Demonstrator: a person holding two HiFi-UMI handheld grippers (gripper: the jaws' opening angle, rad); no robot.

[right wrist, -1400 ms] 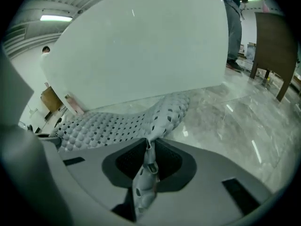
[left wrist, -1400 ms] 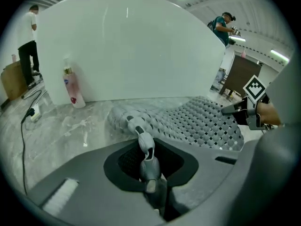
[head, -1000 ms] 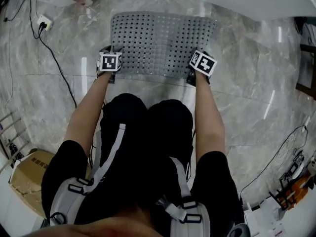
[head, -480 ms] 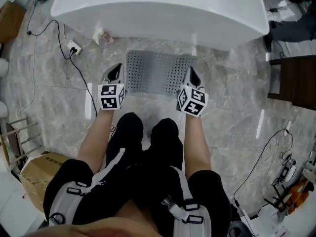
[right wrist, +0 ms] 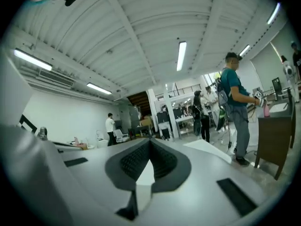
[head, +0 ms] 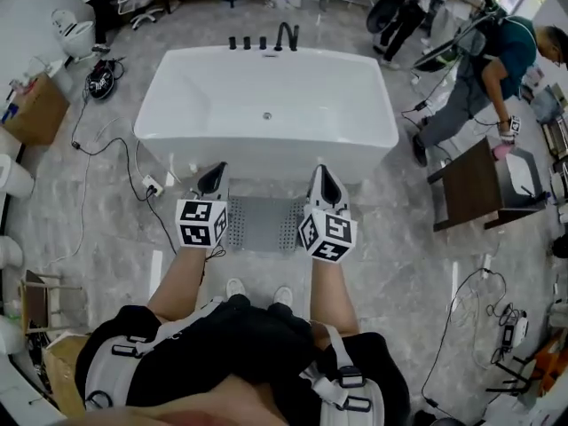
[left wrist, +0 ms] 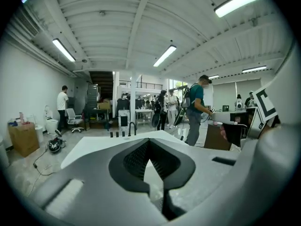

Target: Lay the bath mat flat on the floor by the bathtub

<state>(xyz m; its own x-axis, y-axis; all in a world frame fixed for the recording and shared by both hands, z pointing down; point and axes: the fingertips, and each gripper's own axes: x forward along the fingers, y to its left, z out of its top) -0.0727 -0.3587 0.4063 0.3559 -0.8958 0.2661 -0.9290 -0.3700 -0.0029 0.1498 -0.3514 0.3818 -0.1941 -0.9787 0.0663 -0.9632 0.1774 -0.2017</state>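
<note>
The left claw [head: 213, 177] is pressed together with nothing between its jaws; its own view shows the tips meeting. The right claw [head: 321, 178] is likewise pressed together and empty. Both sit at the centre of the head view, side by side and apart, pointing toward the frame's top. Between them, just below centre, the grey perforated mat [head: 263, 224] lies flat on the marble floor [head: 390, 238]. Its far edge is just beside the near wall of the white bathtub [head: 266, 105], and the claws cover its left and right ends. A power strip [head: 152, 185] lies near the tub's lower-left corner. At upper right, a person [head: 493, 60] in teal bends beside a brown surface [head: 484, 185].
</note>
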